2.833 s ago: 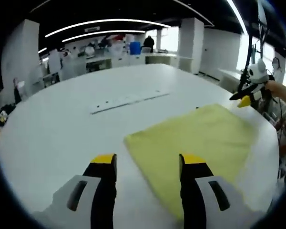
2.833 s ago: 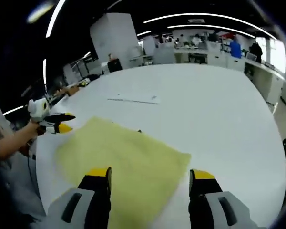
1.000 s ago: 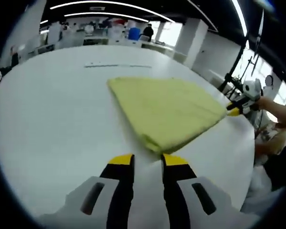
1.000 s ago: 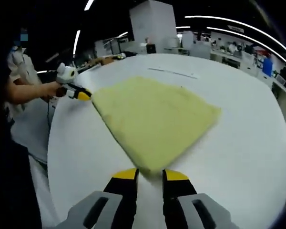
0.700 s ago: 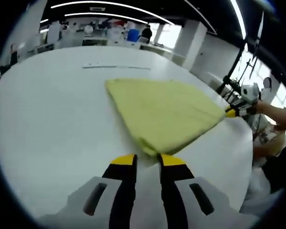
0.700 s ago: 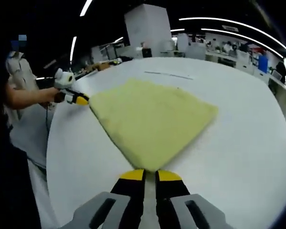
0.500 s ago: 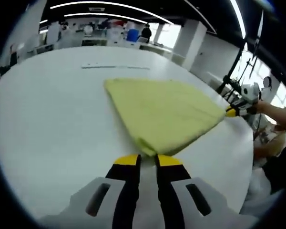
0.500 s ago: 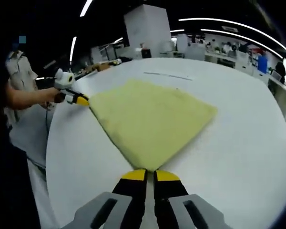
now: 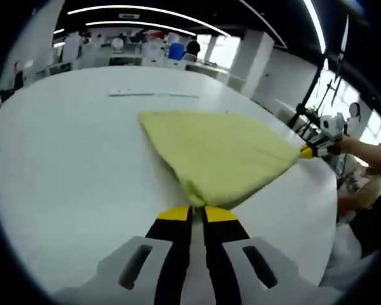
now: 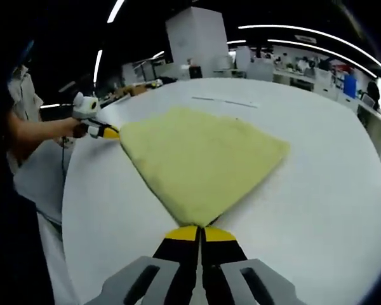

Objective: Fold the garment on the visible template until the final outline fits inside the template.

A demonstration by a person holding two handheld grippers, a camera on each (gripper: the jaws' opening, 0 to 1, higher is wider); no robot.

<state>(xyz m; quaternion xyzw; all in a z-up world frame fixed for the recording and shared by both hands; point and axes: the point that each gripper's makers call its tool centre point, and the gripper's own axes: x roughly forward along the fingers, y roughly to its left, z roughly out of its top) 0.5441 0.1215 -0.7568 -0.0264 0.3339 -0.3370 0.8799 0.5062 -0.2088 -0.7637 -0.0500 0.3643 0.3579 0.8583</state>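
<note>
left gripper (image 9: 197, 213) pinched on cloth (image 9: 222, 149) corner | right gripper (image 10: 200, 232) pinched on opposite corner | white table (image 9: 63, 165) bare around; thin strip (image 9: 153, 95) beyond

Both hand-held grippers have been brought from wide open to closed: the left hand-held gripper (image 9: 197, 214) and right hand-held gripper (image 10: 200, 233) are now clamped on corners of the yellow cloth (image 10: 200, 162).

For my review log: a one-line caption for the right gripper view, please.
Right gripper shut on the near corner of the yellow garment on the white table.
</note>
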